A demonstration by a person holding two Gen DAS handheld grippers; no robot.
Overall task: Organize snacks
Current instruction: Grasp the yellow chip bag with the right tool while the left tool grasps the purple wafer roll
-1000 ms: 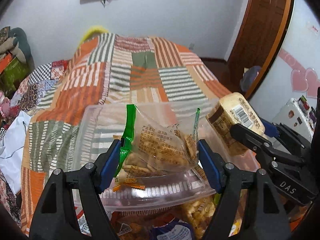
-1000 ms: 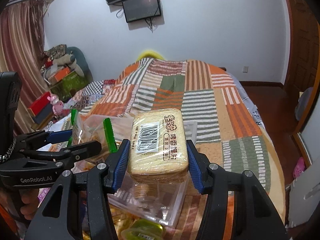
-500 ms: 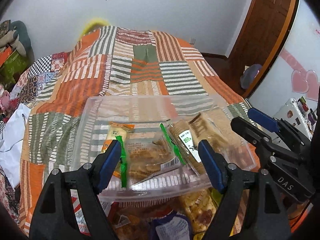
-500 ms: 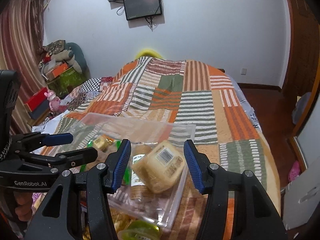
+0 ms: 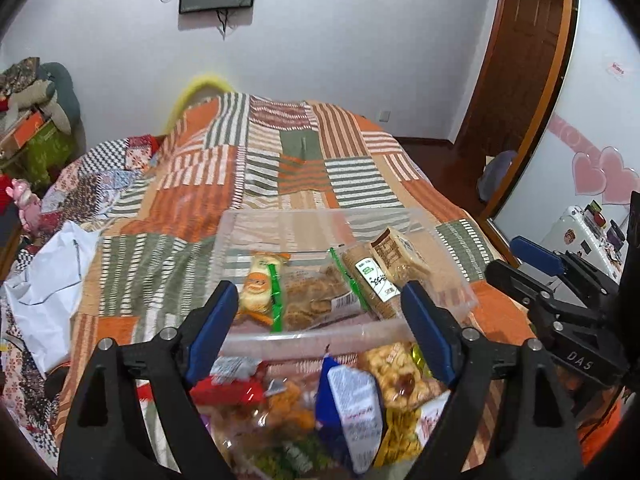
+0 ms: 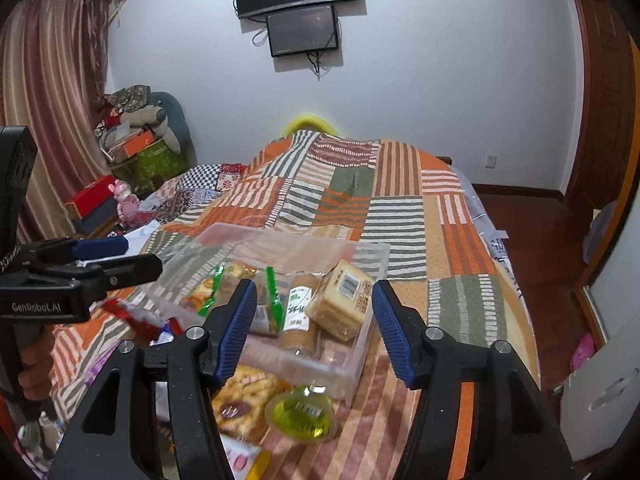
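clear plastic storage bin (image 5: 288,220): see-thru, mid frame
patchwork bed quilt (image 5: 224,184): orange/green/white stripes
round jelly cup (image 6: 301,417): yellow-green, btm centre
gripper pads (image 6: 239,324): blue, ribbed

A clear plastic bin (image 5: 280,224) sat on the bed, holding several snack packets; a toast pack (image 6: 344,300) lay tilted against its right wall.
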